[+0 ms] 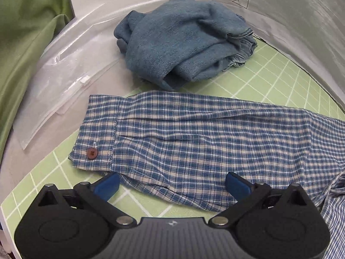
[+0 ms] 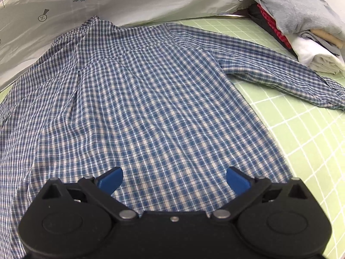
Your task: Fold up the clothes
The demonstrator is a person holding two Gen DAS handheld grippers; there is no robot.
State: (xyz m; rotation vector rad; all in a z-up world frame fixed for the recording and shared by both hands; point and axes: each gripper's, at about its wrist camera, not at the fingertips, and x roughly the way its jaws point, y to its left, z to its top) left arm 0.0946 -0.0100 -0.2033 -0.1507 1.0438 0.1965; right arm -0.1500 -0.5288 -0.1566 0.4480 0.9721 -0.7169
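A blue-and-white plaid shirt (image 2: 138,99) lies spread flat, back up, on the green grid mat (image 2: 306,129). One sleeve (image 2: 280,73) stretches to the right. In the left wrist view the other sleeve (image 1: 194,138) lies across the mat, its cuff with a brown button (image 1: 92,152) at the left. My left gripper (image 1: 172,185) is open and empty just above that sleeve's near edge. My right gripper (image 2: 174,180) is open and empty over the shirt's lower hem area.
A crumpled denim garment (image 1: 183,41) lies beyond the sleeve. Clear plastic bags (image 1: 64,86) and green cloth (image 1: 23,43) are at the left. A stack of folded clothes (image 2: 301,21) sits at the right back. A printed white sheet (image 2: 107,2) rises behind the shirt.
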